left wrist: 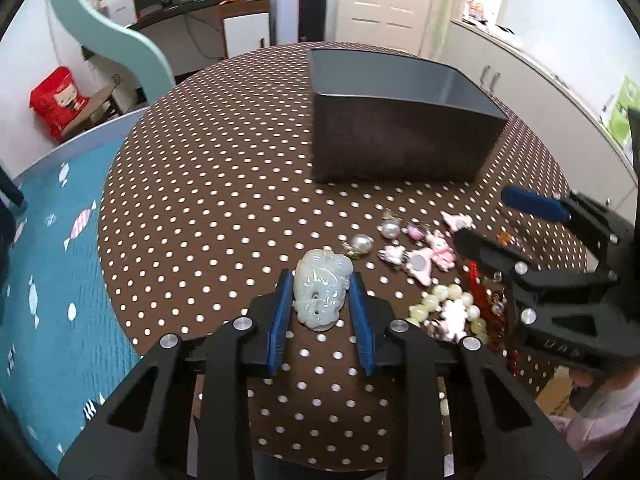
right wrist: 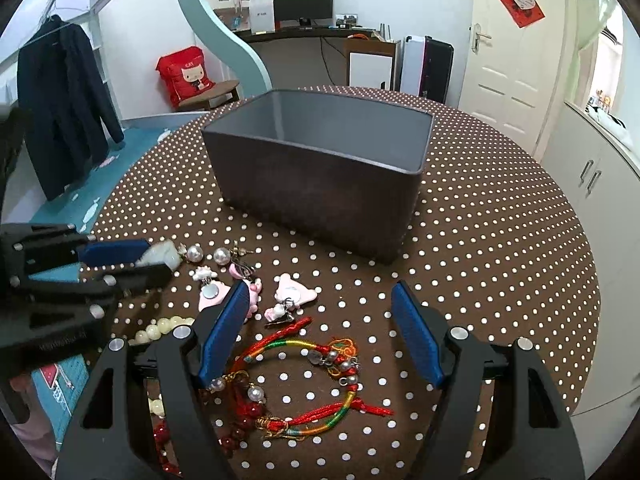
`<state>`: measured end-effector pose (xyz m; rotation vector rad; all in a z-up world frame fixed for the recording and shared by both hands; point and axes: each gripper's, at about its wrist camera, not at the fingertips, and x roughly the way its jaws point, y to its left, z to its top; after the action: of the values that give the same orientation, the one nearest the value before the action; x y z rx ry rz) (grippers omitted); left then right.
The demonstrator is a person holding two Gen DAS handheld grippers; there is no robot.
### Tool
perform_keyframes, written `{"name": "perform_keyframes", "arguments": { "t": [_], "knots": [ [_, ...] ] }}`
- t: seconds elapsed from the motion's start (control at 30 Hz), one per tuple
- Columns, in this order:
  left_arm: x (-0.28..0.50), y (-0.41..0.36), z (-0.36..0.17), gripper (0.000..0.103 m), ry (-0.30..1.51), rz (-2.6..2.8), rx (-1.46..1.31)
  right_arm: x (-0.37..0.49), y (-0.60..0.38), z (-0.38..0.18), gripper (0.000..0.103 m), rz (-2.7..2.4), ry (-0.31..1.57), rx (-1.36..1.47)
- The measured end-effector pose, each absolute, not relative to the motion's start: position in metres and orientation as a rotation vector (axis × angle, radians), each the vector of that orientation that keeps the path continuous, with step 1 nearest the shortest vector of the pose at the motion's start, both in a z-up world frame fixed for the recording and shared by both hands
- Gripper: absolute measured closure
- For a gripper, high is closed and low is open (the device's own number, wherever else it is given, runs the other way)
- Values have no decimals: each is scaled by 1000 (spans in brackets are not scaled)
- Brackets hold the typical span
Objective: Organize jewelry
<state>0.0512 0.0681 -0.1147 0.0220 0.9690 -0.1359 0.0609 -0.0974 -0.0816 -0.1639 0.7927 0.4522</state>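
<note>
My left gripper (left wrist: 320, 292) is shut on a pale jade pendant (left wrist: 322, 290), held between its blue pads just above the dotted table (left wrist: 220, 168). It also shows in the right wrist view (right wrist: 160, 256). My right gripper (right wrist: 320, 328) is open and empty over a red and multicoloured cord bracelet (right wrist: 320, 364). A dark grey open box (left wrist: 400, 120) stands at the back of the table; it also shows in the right wrist view (right wrist: 320, 168). Pearl earrings (left wrist: 362, 242), pink charms (left wrist: 424, 256) and a cream bead bracelet (left wrist: 444, 304) lie between the grippers.
The round table's edge drops to a blue patterned bed cover (left wrist: 48, 260) on the left. White cabinets (right wrist: 600, 184) stand to the right. A dark coat (right wrist: 64, 104) hangs at the far left, and a desk with a monitor (right wrist: 304, 4) stands behind.
</note>
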Motion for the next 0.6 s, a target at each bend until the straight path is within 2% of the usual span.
{"name": "perform_keyframes", "arguments": {
  "t": [0.07, 0.13, 0.23, 0.3, 0.6],
  "knots": [
    [52, 71, -114, 74, 966, -122, 15, 64, -95, -86, 47, 452, 807, -174],
    [54, 72, -113, 74, 963, -114, 13, 62, -92, -89, 50, 451, 798, -197],
    [55, 73, -111, 75, 961, -115, 12, 61, -93, -89, 66, 475, 787, -203],
    [55, 74, -111, 75, 958, -113, 9, 62, -95, -89, 88, 462, 786, -200],
    [55, 85, -110, 75, 952, -86, -20, 65, -106, -88, 88, 469, 798, -148]
  ]
}}
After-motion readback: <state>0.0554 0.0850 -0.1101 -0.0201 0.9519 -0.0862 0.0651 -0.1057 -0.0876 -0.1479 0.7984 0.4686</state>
